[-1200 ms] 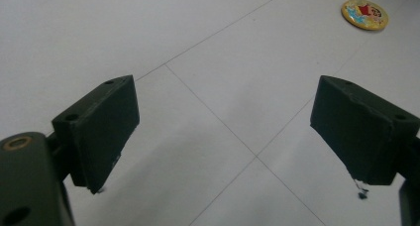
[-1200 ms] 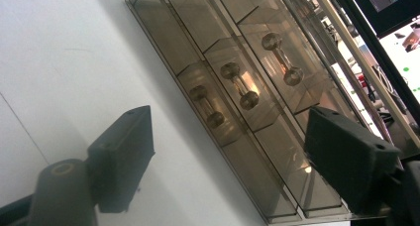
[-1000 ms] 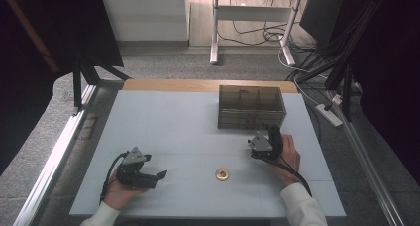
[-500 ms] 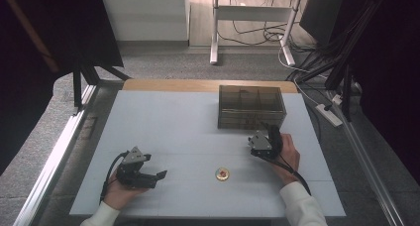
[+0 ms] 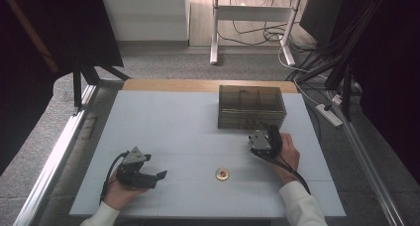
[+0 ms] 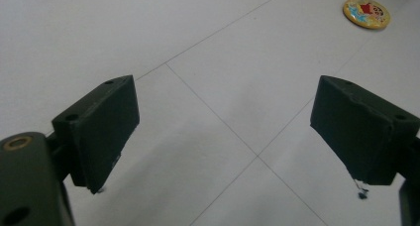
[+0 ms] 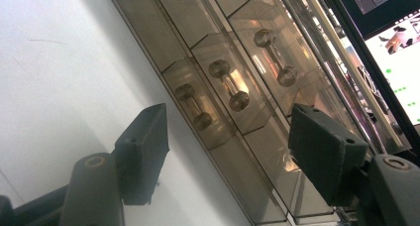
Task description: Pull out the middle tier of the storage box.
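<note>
A smoky see-through drawer box (image 5: pixel 251 106) stands at the far right of the pale table (image 5: pixel 163 122). My right gripper (image 5: pixel 261 133) rests just in front of it, held in a hand. In the right gripper view its jaws (image 7: pixel 233 151) face the box front (image 7: pixel 163 47), where three dumbbell-shaped drawer handles (image 7: pixel 229 84) show. The jaws have just been closing, stand apart, and nothing is pressed between them. A round printed badge (image 5: pixel 222 174) lies flat near the front middle. My left gripper (image 5: pixel 159 176) lies at the front left, open and empty, pointing toward the badge (image 6: pixel 366 13).
A wooden strip (image 5: pixel 208 85) runs along the table's far edge. Metal rails (image 5: pixel 54 156) flank both sides. Cables and a power strip (image 5: pixel 329 114) lie on the floor at the right. A lit monitor (image 7: pixel 391 32) shows beyond the box.
</note>
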`<state>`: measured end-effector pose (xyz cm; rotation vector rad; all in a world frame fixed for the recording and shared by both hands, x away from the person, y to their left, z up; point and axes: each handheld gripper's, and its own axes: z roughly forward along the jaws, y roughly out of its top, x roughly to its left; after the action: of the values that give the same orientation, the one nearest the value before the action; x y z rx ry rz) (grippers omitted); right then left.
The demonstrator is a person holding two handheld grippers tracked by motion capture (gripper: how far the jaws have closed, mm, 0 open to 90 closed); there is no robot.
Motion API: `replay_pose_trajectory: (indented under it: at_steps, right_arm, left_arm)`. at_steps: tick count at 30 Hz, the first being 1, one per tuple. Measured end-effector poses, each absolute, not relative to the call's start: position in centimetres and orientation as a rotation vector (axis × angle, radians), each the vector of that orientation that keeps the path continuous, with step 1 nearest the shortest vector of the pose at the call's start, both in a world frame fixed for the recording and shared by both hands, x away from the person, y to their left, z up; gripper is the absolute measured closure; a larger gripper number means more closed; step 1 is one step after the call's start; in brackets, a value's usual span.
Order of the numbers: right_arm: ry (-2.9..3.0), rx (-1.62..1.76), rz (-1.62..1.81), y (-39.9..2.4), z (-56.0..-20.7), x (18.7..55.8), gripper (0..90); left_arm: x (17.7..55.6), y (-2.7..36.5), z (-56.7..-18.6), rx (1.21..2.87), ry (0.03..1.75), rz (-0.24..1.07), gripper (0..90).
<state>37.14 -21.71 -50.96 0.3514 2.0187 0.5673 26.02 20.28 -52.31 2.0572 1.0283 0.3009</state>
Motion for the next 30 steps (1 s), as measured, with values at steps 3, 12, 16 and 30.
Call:
replay_pose_trajectory:
  at_steps: [3, 12, 16, 30]
  right_arm:
    - [2.017, 0.351, 0.563, -21.7, -50.99, 37.21, 32.6]
    - [2.012, 0.347, 0.555, -21.64, -50.92, 37.45, 37.1]
    - [2.012, 0.341, 0.546, -21.48, -51.05, 37.59, 39.1]
    - [1.998, 0.32, 0.52, -21.31, -51.41, 37.8, 42.9]
  left_arm:
    - [26.02, 20.28, -52.3, 2.059, 1.027, 0.301, 10.8]
    - [26.01, 20.29, -52.3, 2.058, 1.028, 0.302, 10.8]
    - [25.99, 20.31, -52.28, 2.055, 1.029, 0.303, 10.8]
    - [25.98, 20.31, -52.26, 2.055, 1.028, 0.303, 10.8]
